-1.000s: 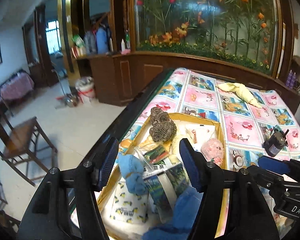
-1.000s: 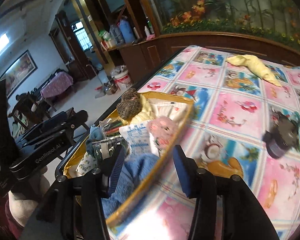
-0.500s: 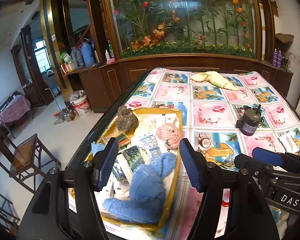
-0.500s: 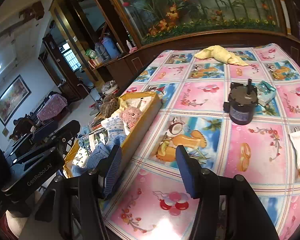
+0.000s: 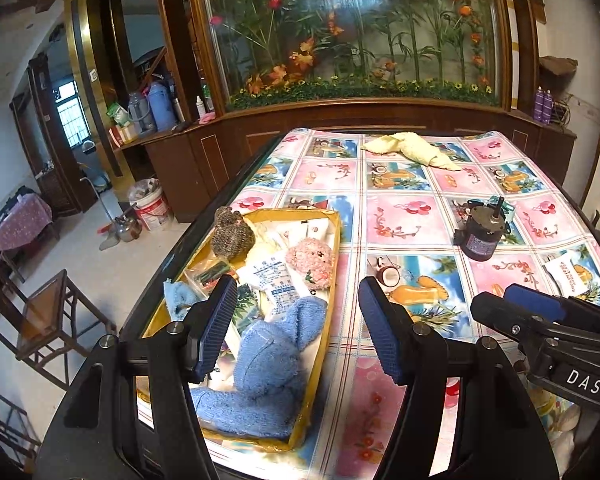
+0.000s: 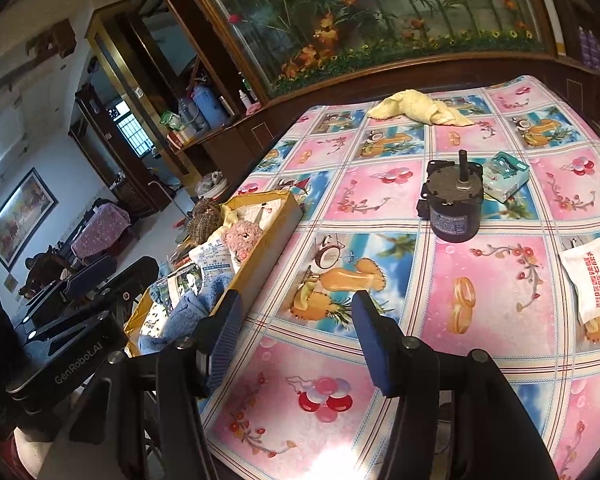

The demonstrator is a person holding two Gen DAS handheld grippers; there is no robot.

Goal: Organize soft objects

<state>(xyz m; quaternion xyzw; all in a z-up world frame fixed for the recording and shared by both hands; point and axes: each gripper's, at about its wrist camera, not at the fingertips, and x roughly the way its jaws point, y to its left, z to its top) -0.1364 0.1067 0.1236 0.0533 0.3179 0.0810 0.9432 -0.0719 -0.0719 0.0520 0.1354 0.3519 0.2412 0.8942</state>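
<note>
Both tools have drawn back from the yellow fabric tray [image 5: 318,364]. Left wrist view: the left tool [image 5: 296,320] stands half-wide and empty above the blue knitted plush rabbit [image 5: 268,364], which lies in the tray on the table [image 5: 412,208]. Right wrist view: the right tool [image 6: 296,330], its jaws just opened further, is empty over the table. The pale yellow cloth [image 6: 416,110] at the far edge looks like the remaining soft item.
</note>
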